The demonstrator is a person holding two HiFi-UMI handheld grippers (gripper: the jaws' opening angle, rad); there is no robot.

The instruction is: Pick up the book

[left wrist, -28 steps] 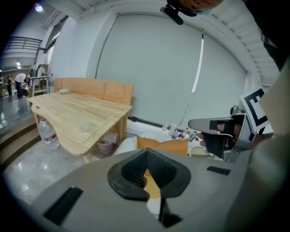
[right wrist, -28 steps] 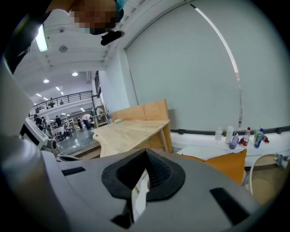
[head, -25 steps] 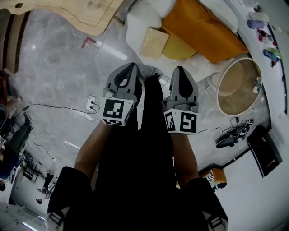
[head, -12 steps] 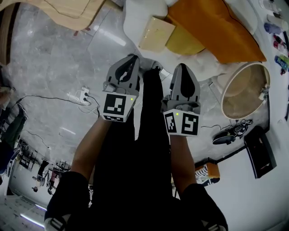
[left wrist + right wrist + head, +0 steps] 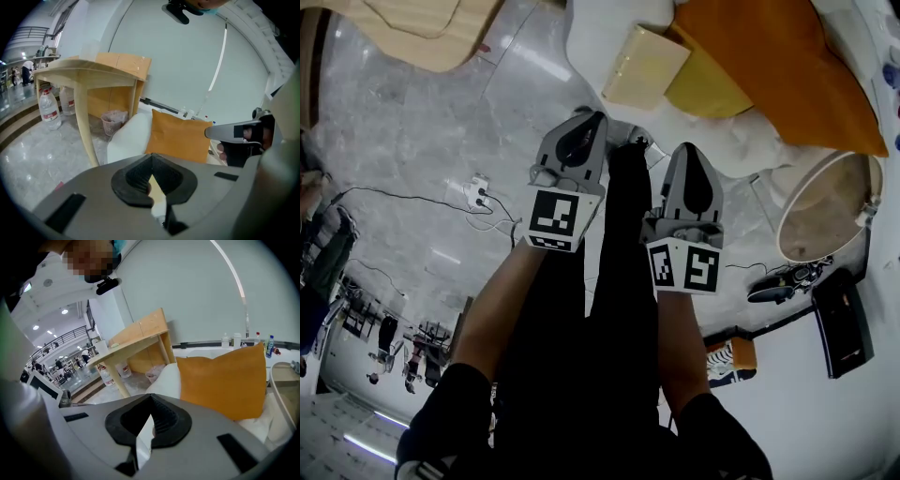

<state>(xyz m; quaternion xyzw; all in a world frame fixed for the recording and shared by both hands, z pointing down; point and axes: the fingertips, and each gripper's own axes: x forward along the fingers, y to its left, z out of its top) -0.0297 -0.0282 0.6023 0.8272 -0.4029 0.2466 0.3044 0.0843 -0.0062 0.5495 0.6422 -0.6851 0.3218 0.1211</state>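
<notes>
Book (image 5: 645,66) lies flat on the white sofa (image 5: 591,33), near an orange cushion (image 5: 787,75), ahead of the left tongs (image 5: 592,118) and right tongs (image 5: 692,148) (side by side above the person's dark legs (image 5: 619,309)), both closed tip to tip with nothing between them.

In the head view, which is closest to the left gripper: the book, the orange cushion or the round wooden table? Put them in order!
1. book, just ahead, slightly right.
2. orange cushion, beyond the book, further right.
3. round wooden table, far right.
</notes>
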